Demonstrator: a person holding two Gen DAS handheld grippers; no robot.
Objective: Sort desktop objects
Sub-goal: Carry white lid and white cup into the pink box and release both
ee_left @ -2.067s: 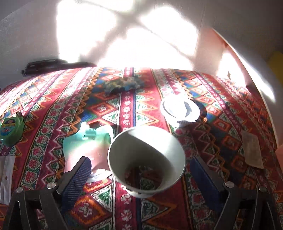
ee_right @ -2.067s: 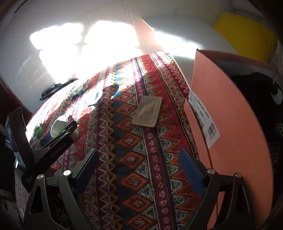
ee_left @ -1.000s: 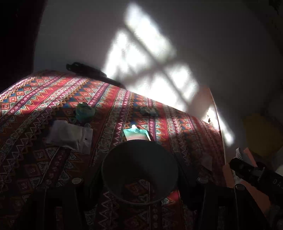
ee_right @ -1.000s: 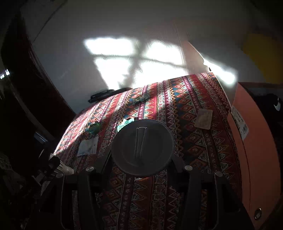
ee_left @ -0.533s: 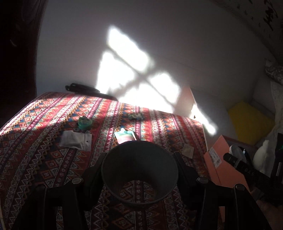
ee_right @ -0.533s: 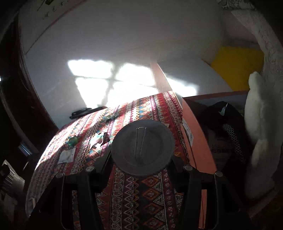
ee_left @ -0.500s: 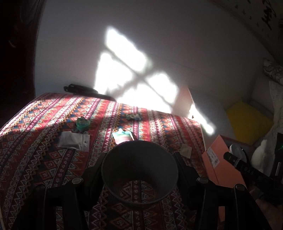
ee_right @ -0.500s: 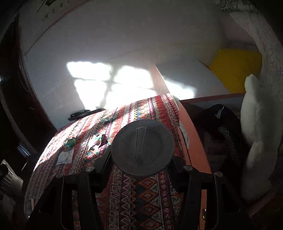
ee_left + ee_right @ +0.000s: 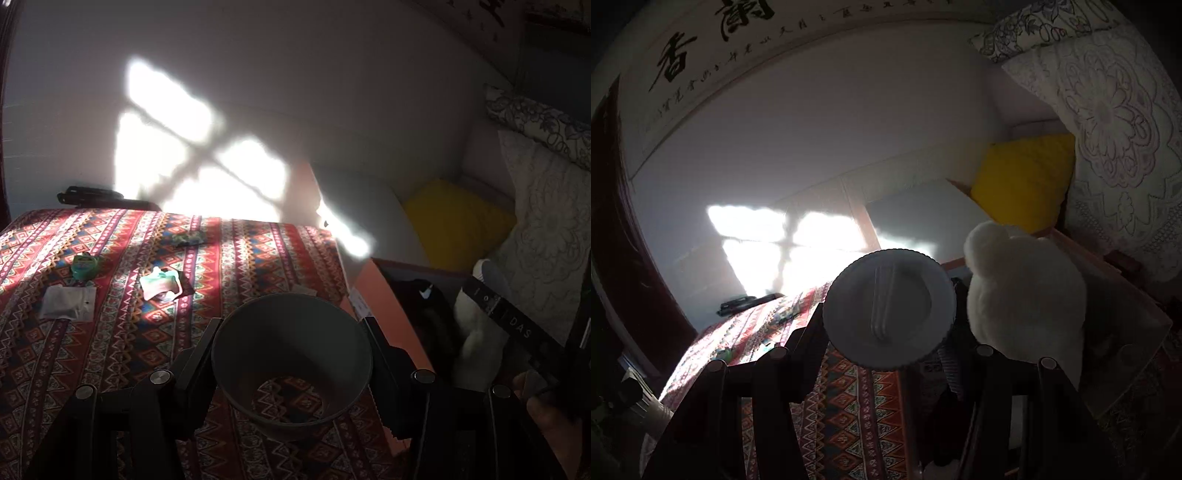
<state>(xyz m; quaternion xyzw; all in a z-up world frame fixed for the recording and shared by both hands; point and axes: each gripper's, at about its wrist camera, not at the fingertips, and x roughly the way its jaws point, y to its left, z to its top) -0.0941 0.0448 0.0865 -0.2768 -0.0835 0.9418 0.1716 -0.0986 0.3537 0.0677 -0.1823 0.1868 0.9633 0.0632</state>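
Left hand-held gripper [image 9: 291, 354]: raised above the near right part of the desk [image 9: 258, 258], both fingers pressed against the sides of a white cup [image 9: 291, 350]. The cup's mouth faces the camera and its base is see-through; the patterned cloth shows through it.

Right hand-held gripper [image 9: 888, 321]: raised high, beyond the desk's right edge, fingers clamped on the ridged rim of a round white lid [image 9: 888, 308]. The lid's flat face is towards the camera, with a narrow raised bar across its middle.

On the desk, ahead and left of the left hand-held gripper:
- pale green and pink pouch [image 9: 160, 288], lying flat, nearest the cup;
- clear plastic bag [image 9: 68, 308], flat, further left;
- green round case [image 9: 84, 266], just behind the bag;
- small dark bundle [image 9: 190, 239], further back, near the centre stripe;
- tan packet [image 9: 304, 290], mostly hidden behind the cup's rim.

Beyond the far left edge of the desk: a black object [image 9: 92, 195] against the wall, kind not clear.

Right of the left hand-held gripper: an orange box [image 9: 391, 306], open, standing against the desk's side, with dark items inside.

Just right of the right hand-held gripper: a white plush toy [image 9: 1027, 295]. Behind it, a yellow cushion [image 9: 1023, 181].
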